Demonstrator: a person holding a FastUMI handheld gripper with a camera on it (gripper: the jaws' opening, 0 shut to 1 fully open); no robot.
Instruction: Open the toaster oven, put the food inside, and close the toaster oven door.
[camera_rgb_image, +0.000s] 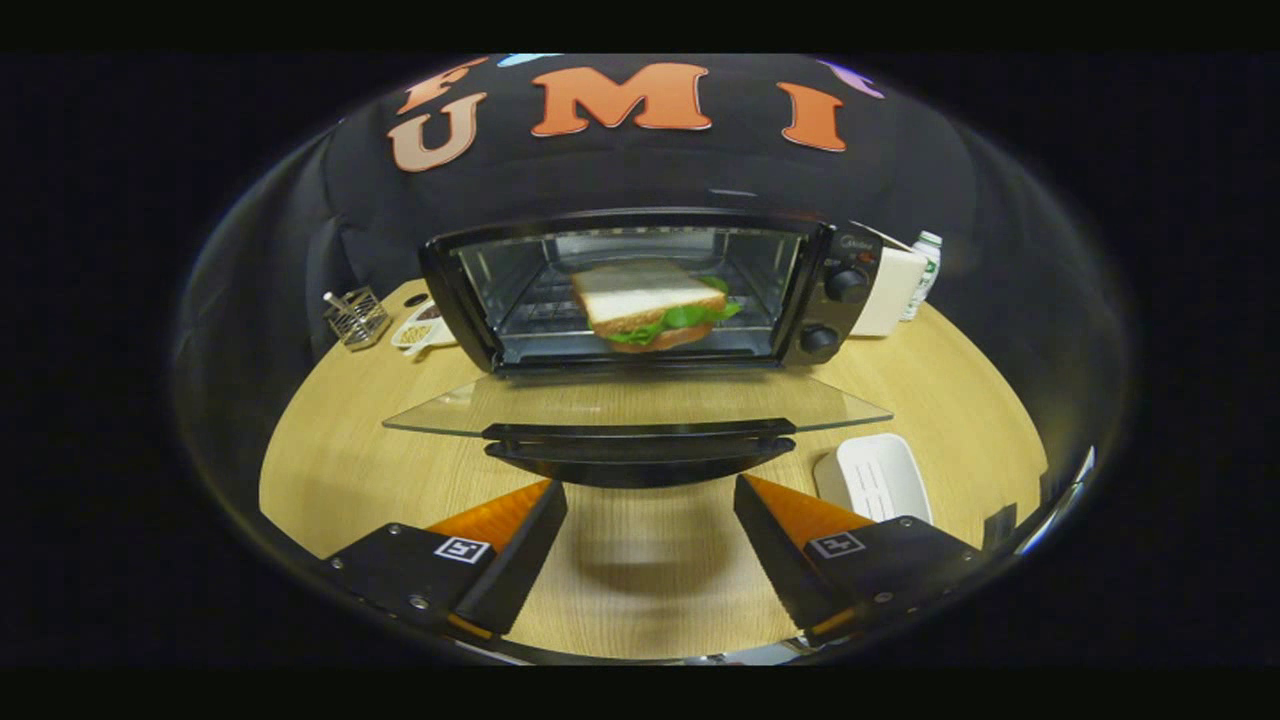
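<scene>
Black toaster oven (640, 290) at upper centre stands open, its glass door (640, 405) folded flat toward me. White-bread sandwich with lettuce (655, 305) sits inside on the rack, so I judge only closing is left. My tool (650, 515) at bottom centre is spread wide, empty, just short of the black door handle (640, 455). Bare wooden counter (640, 580) below gives room; white ribbed tray (875, 478) crowds lower right.

The wooden table (400, 480) bears the toaster oven (650, 290) — plus wire rack (356, 317), white tray (875, 477), bottle (925, 270).
</scene>
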